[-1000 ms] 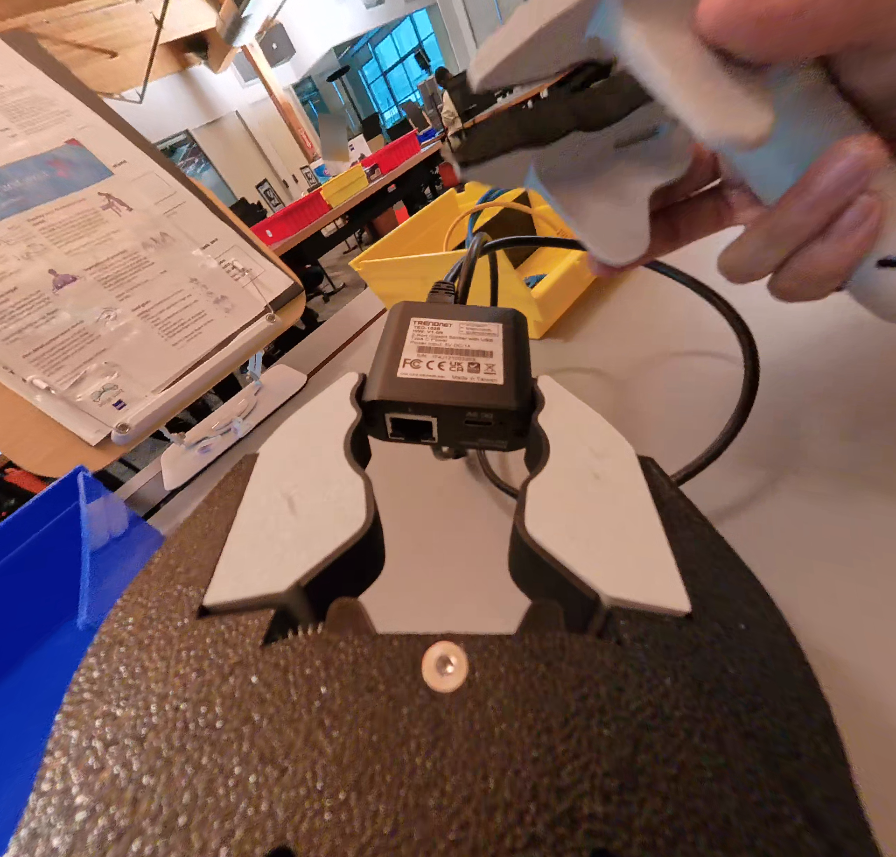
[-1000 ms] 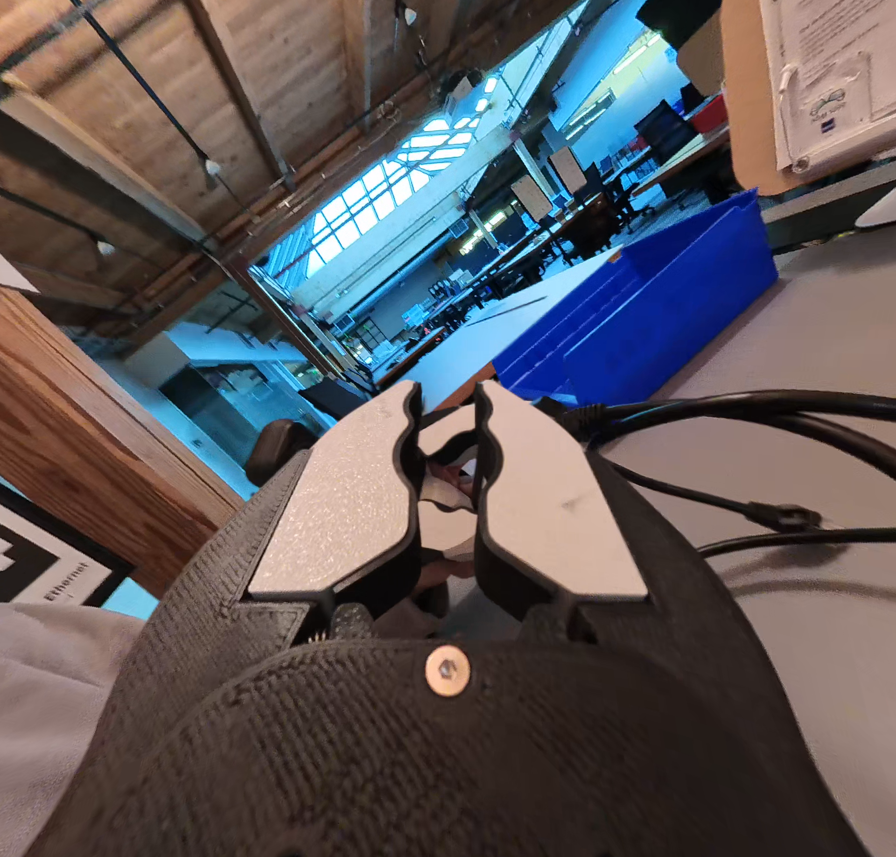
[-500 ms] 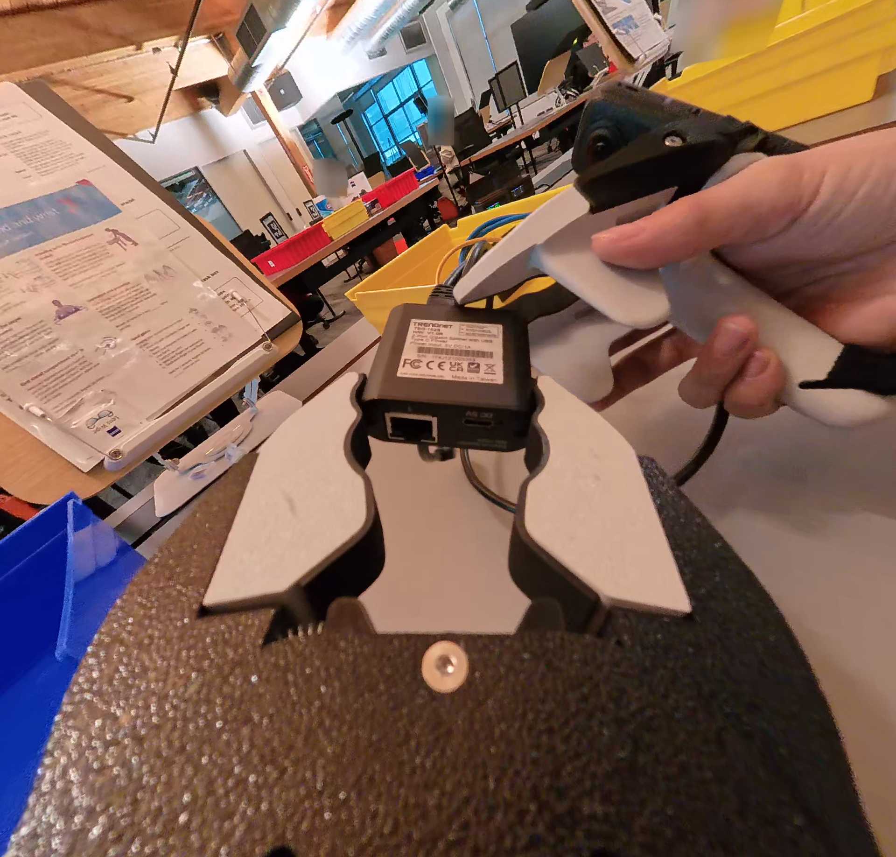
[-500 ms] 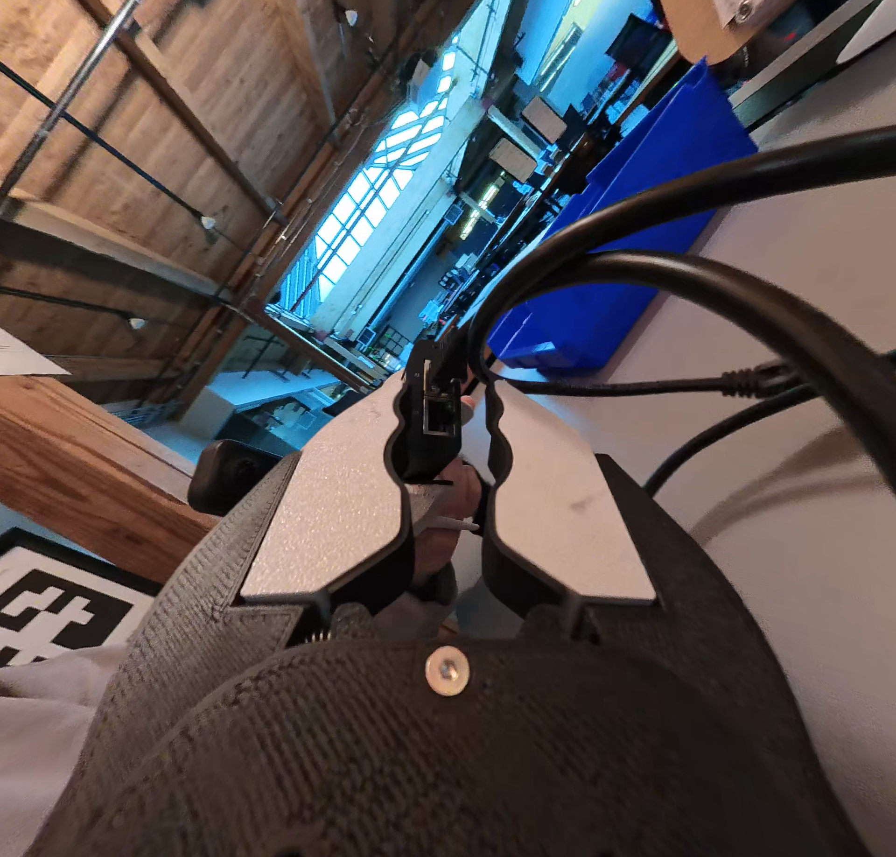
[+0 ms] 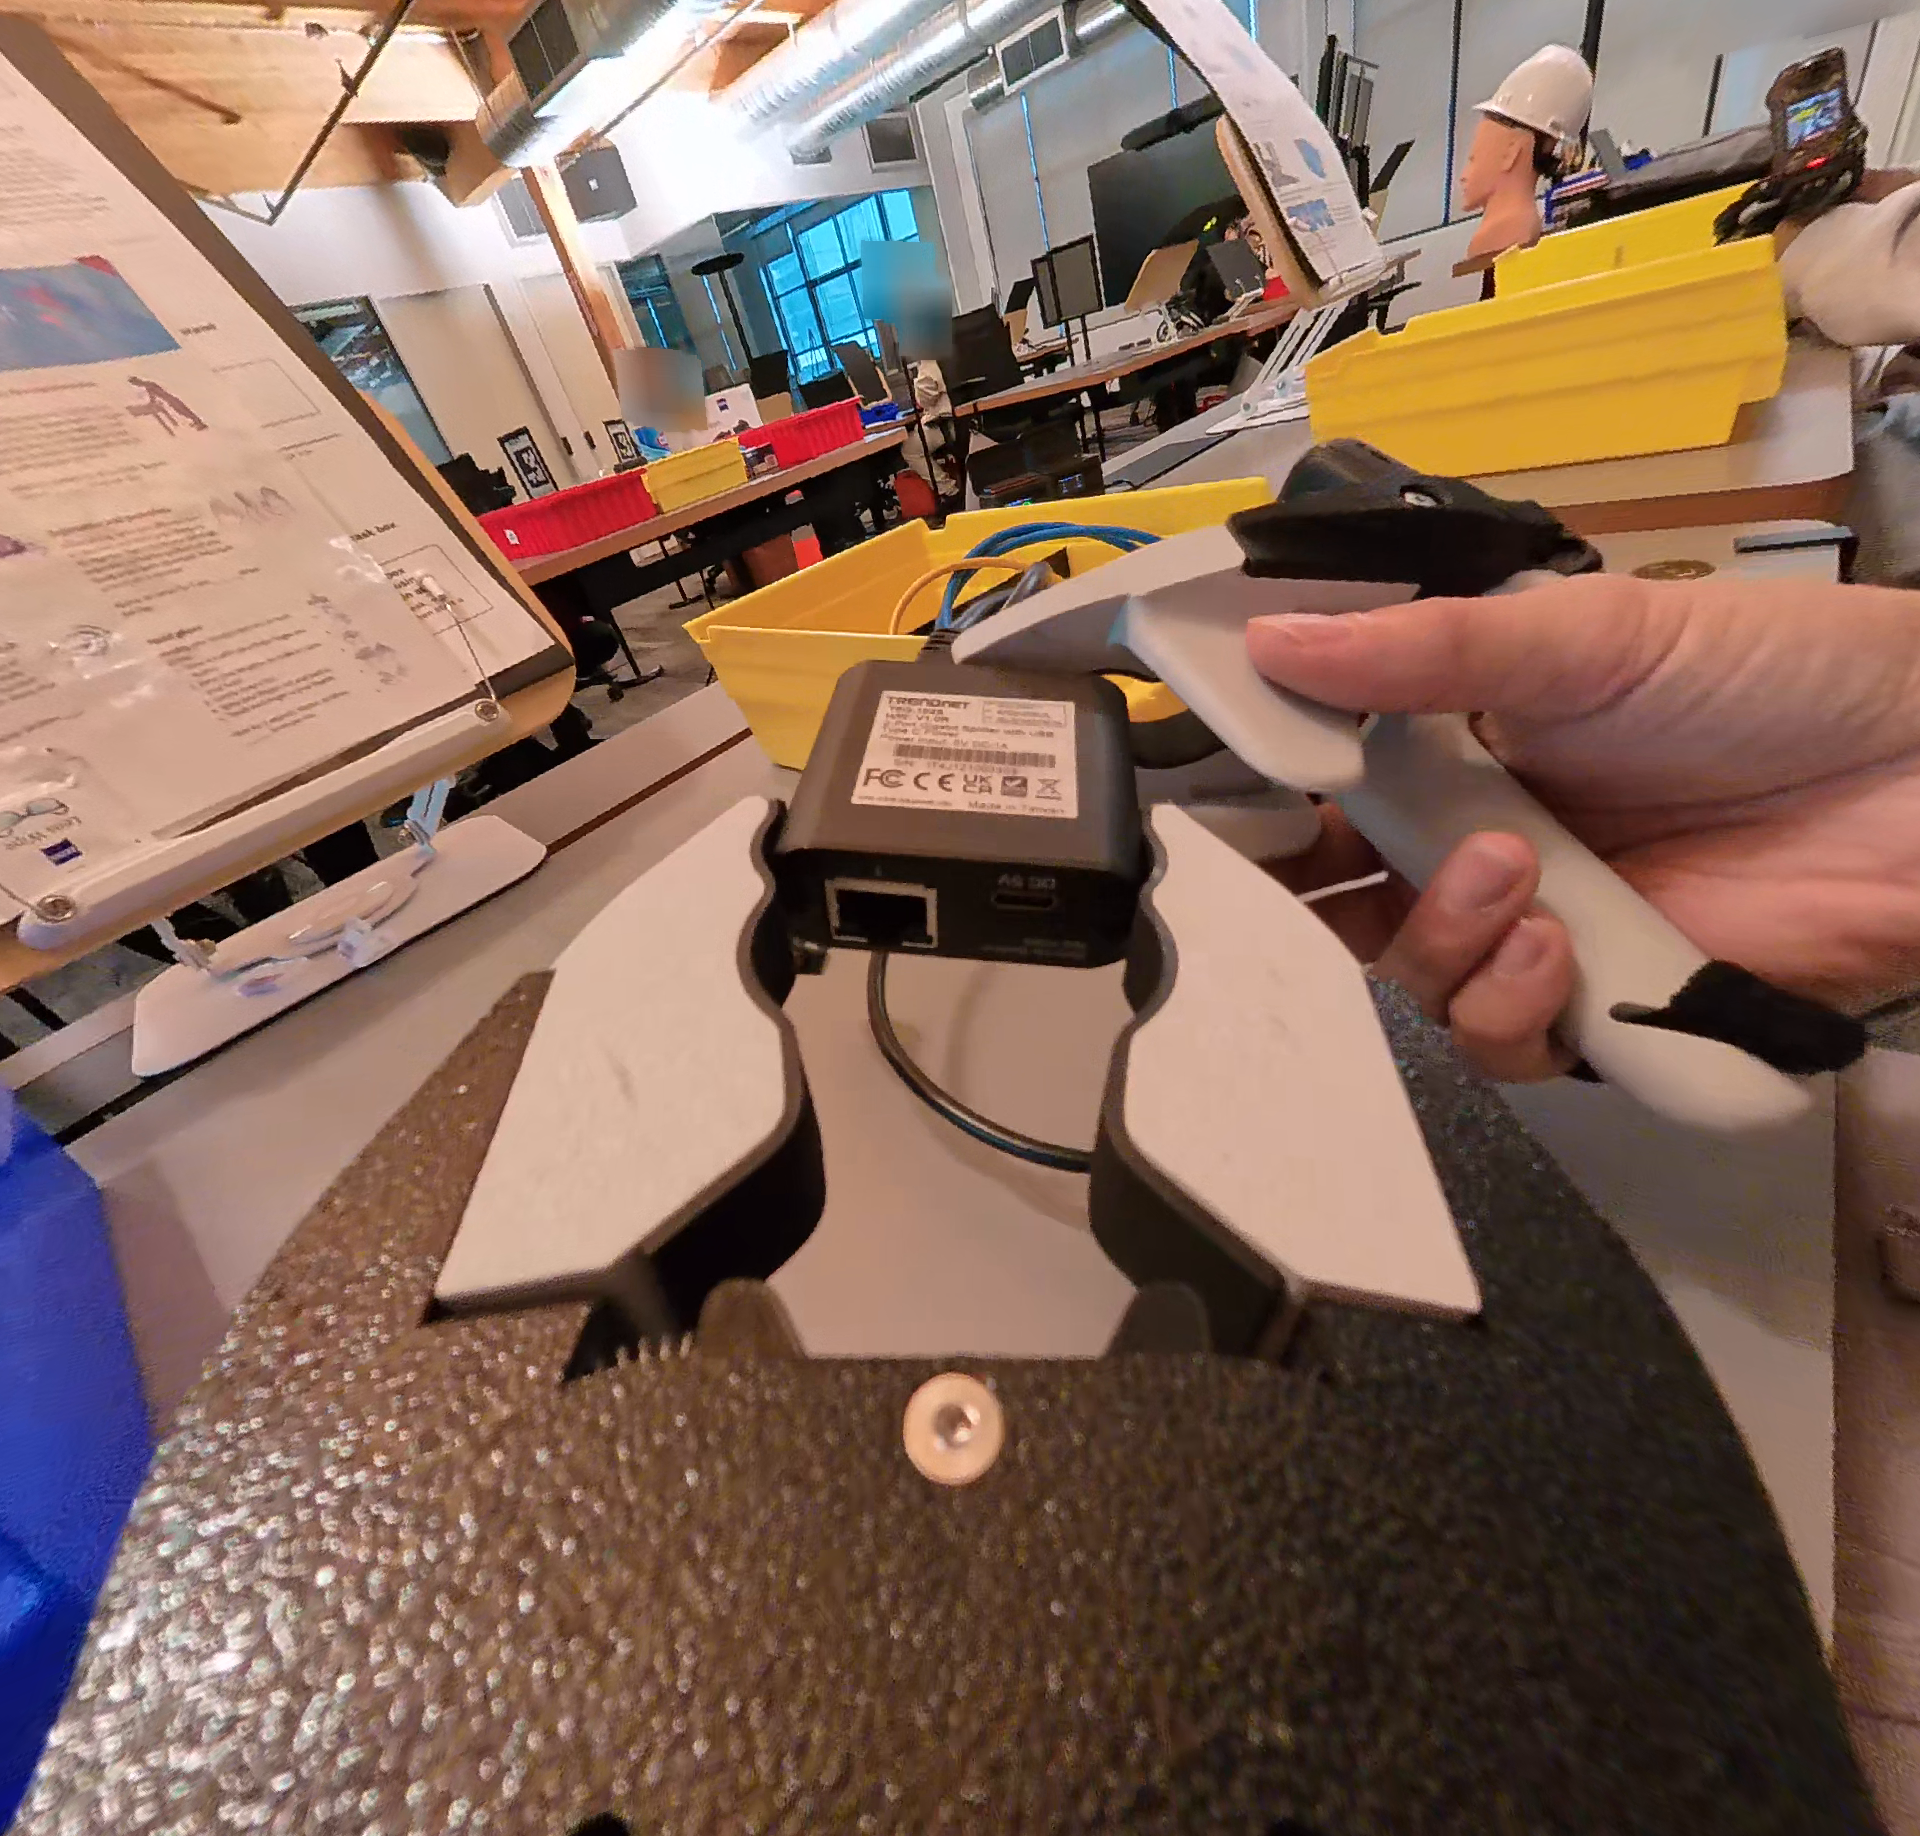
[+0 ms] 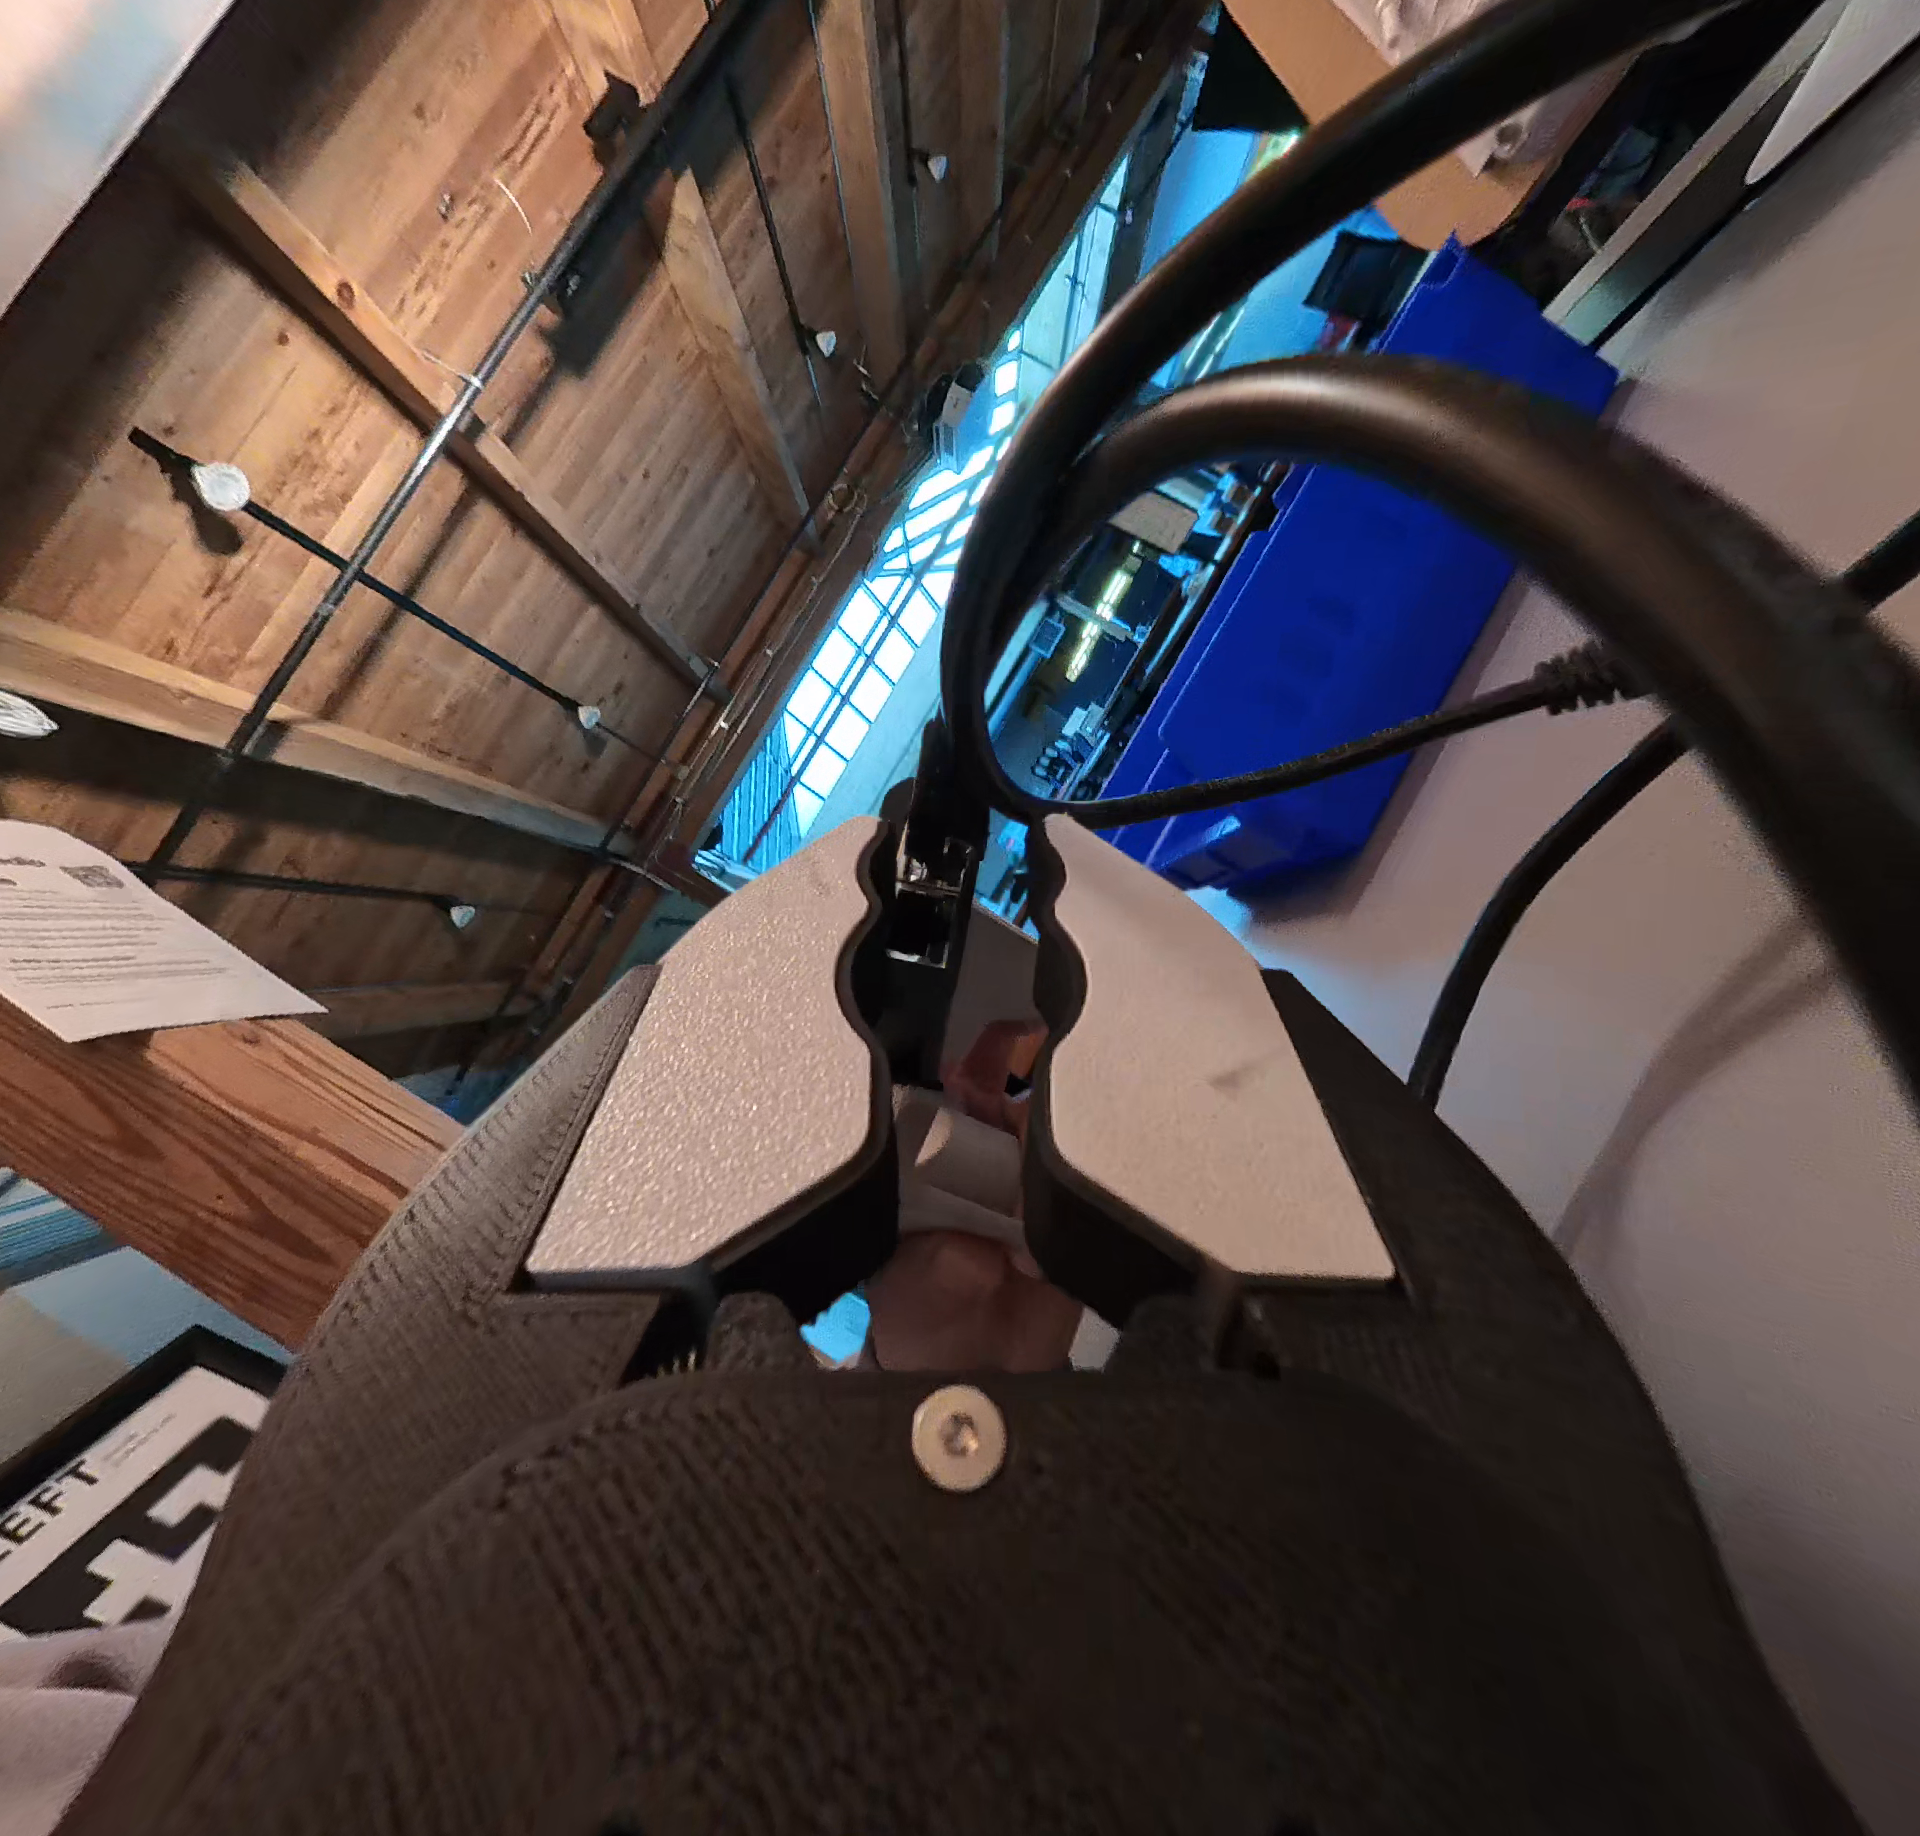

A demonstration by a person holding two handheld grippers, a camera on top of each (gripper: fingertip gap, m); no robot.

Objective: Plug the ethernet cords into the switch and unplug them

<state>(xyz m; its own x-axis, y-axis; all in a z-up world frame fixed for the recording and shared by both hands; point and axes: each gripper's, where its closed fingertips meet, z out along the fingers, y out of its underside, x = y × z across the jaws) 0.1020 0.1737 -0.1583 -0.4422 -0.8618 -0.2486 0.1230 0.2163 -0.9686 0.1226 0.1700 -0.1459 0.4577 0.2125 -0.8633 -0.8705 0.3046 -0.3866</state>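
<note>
A: Right claw (image 6: 961,903)?

B: Nearly closed, pinching the black cord's plug (image 6: 928,903). A second ago it held nothing; it has since come in behind the switch.

A: Left claw (image 5: 956,877)?

B: Unchanged: clamped on the black switch (image 5: 961,810) above the desk (image 5: 1662,1319), front port (image 5: 883,916) empty.

A: Meaning?

B: Likely unplugging the rear cord; beyond lies the yellow bin (image 5: 821,643).

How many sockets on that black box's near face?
2 on the black box: a square socket at left, a narrow slot at right. The far side is hidden and may hold more.
</note>
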